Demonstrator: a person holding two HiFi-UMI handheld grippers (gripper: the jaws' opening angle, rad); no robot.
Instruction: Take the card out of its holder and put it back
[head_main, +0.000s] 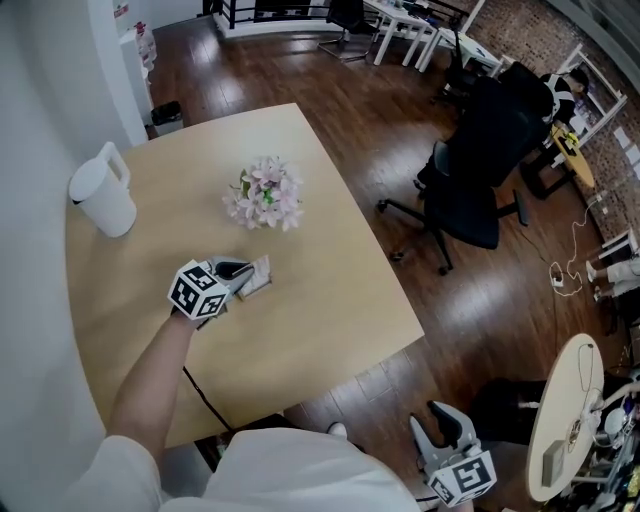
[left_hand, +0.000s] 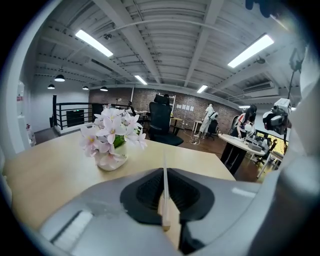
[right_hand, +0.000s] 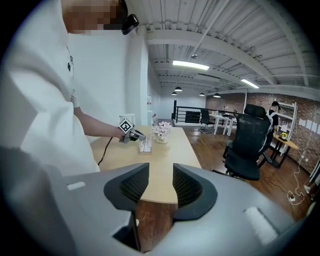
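Note:
My left gripper (head_main: 241, 271) is low over the wooden table (head_main: 330, 300), shut on a thin card (left_hand: 164, 175) that shows edge-on between its pads in the left gripper view. The clear card holder (right_hand: 145, 145) stands on the table right at the left gripper's tips, in front of the flowers. Whether the card's lower edge is still inside the holder (head_main: 258, 279) I cannot tell. My right gripper (head_main: 447, 426) hangs off the table's near right corner, over the floor. Its jaws stand open with nothing between them (right_hand: 161, 185).
A white vase of pink flowers (head_main: 266, 193) stands just beyond the holder at mid-table. A white pitcher (head_main: 103, 190) sits at the table's far left. A black office chair (head_main: 480, 170) stands right of the table, and a small round white table (head_main: 565, 410) is near my right gripper.

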